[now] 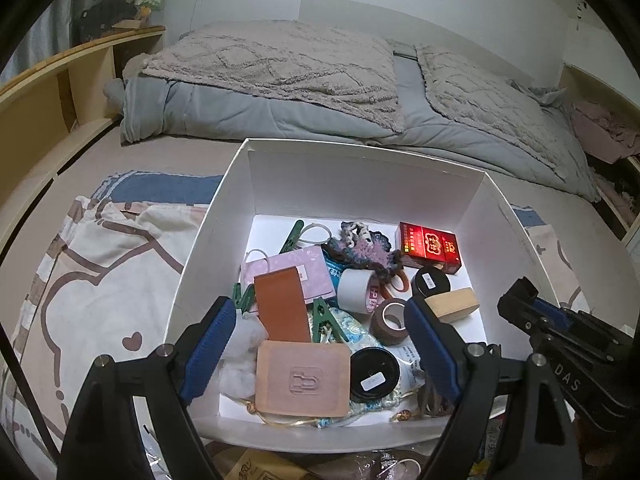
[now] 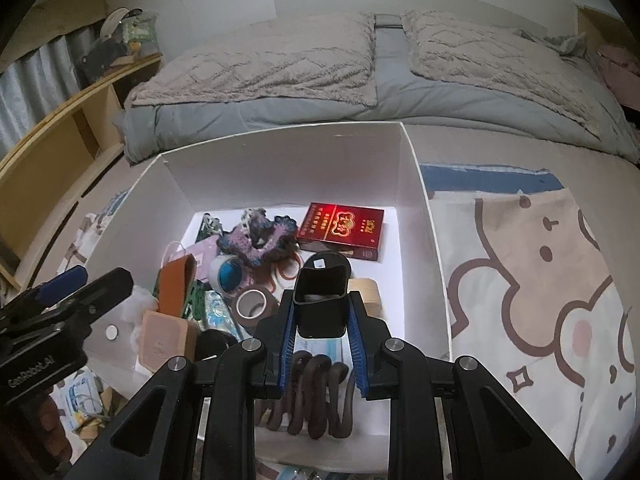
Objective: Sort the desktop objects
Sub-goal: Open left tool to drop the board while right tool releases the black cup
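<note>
A white box point(image 1: 208, 248) sits on a cartoon-print cloth point(image 1: 92, 264) on the bed, and most of the sorted things lie inside it. At its 1 o'clock corner lies a red cigarette pack point(image 1: 430, 247), with a purple crocheted piece point(image 1: 368, 250) just beside it toward 12. Near the middle stand a white tape roll point(image 1: 358, 290) and a brown tape roll point(image 1: 392, 320), touching or nearly so. At 9 o'clock a brown leather piece point(image 1: 282, 304) leans over a pink patterned pouch point(image 1: 304, 270). At 6 o'clock a pink square pad point(image 1: 302, 378) lies next to a black round tin point(image 1: 374, 374); green clips point(image 1: 326, 318) are scattered between them.

The left gripper point(image 1: 320, 352) hangs over the box's near edge with its jaws spread wide and nothing between them. The right gripper point(image 2: 322, 330) is pinching a black open-topped square cup point(image 2: 320, 300) above the box's near right part, over a brown coiled hair tie point(image 2: 316, 392) on the floor of the box.
</note>
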